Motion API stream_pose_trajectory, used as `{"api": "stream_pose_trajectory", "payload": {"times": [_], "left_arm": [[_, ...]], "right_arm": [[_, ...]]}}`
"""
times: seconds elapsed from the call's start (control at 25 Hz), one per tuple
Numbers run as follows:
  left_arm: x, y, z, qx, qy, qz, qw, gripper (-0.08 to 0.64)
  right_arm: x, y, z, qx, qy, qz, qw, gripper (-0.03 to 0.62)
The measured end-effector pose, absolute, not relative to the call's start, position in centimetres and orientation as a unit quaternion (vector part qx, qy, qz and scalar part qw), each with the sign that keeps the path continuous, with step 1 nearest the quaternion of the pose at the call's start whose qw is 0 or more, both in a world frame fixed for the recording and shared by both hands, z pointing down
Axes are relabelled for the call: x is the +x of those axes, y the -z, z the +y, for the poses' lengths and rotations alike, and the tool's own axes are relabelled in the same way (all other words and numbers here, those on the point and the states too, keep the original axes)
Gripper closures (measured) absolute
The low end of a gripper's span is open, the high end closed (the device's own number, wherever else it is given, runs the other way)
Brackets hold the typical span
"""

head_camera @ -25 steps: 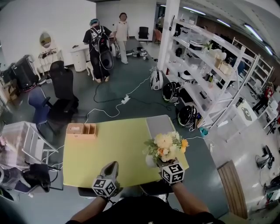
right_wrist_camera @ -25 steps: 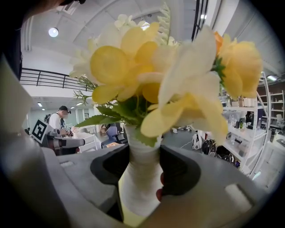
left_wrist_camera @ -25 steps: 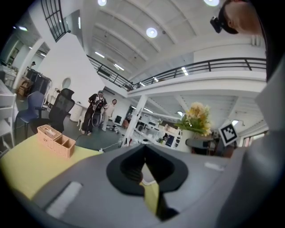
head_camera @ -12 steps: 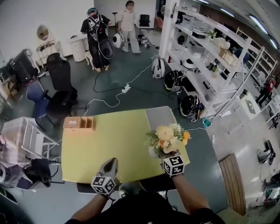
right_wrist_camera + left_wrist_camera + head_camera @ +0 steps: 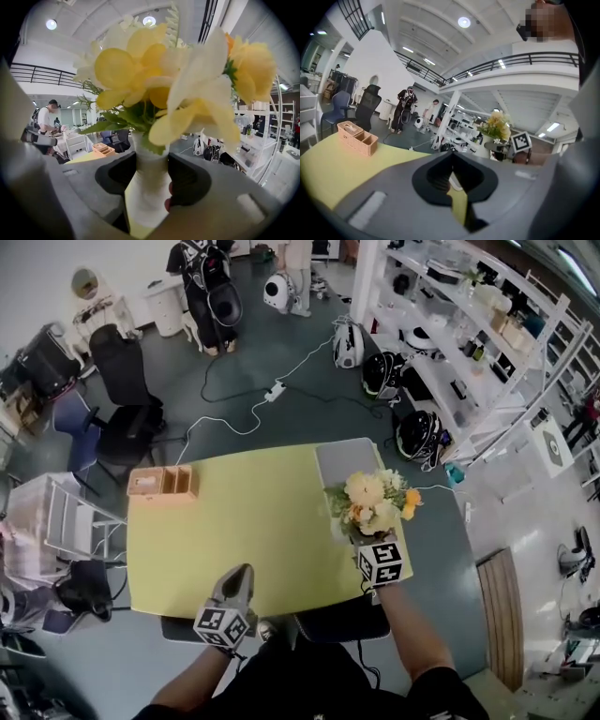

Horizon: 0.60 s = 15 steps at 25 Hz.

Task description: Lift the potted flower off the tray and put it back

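- Your right gripper (image 5: 146, 180) squeezes the potted flower (image 5: 373, 502) by its white pot.
- The flower is by the grey tray's (image 5: 339, 457) near end.
- Your left gripper (image 5: 240, 576) is closed and empty, above the yellow table (image 5: 244, 521).

We get bright, even light from ceiling lamps (image 5: 464, 21). Edges bow fisheye-style, and up close the potted flower (image 5: 140, 61) blurs on us.

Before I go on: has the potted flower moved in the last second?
Yes. In the head view the potted flower, held in the right gripper, has shifted away from the table's near edge, toward the grey tray.
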<state>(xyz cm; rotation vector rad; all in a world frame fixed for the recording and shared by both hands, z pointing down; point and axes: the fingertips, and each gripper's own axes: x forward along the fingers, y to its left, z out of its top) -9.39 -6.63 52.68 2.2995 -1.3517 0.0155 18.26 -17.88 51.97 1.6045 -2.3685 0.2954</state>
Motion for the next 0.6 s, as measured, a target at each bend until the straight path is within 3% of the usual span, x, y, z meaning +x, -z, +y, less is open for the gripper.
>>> {"api": "stream_pose_trajectory", "payload": {"times": [0.6], "left_arm": [[-6.9, -59.6, -8.3, 0.813, -0.056, -0.511, 0.274, 0.552]], "right_arm": [[26.3, -61.5, -29.5, 0.581, -0.109, -0.794, 0.141, 0.376]]}}
